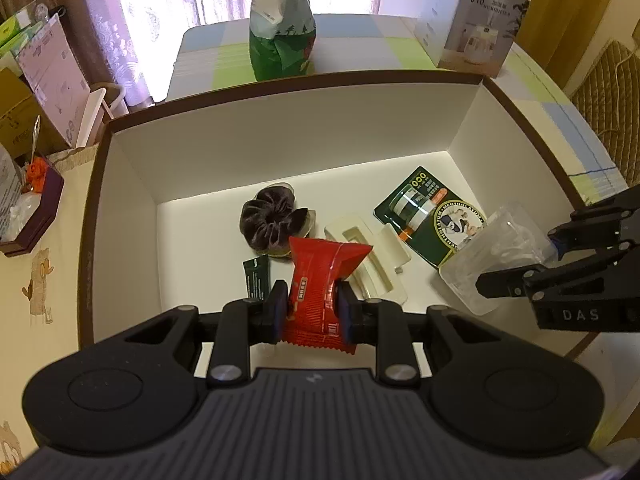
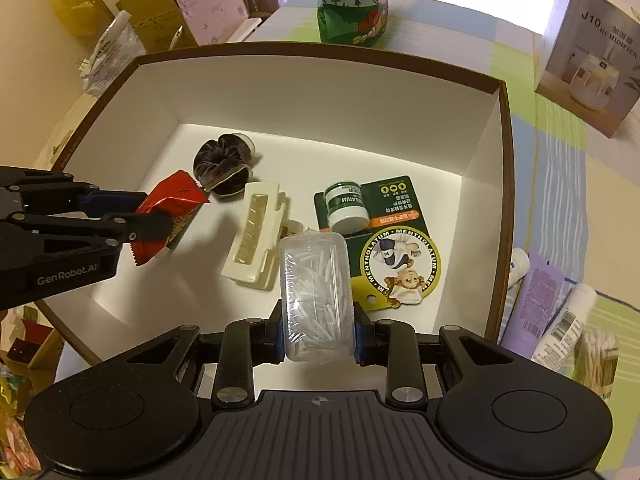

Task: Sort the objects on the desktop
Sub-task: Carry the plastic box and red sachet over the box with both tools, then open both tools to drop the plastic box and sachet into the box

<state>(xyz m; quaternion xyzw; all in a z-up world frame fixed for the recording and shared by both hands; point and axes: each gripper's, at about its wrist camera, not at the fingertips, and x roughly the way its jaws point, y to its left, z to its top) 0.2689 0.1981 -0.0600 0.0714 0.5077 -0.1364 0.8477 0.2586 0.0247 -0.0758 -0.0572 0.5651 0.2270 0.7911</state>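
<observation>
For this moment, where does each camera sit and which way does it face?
Left wrist: on the left gripper, facing steeply down into the white box; its fingers clamp a red snack packet.
Right wrist: on the right gripper, facing down likewise; its fingers clamp a clear container.
Shared: box, dark scrunchie, each other's gripper.

Home — curtains [image 1: 132, 20], quilted bed [image 1: 360, 44].

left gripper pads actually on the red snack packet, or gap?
Touching. In the left wrist view both pads of the left gripper press the sides of the red snack packet, pinching it above the white box.
</observation>
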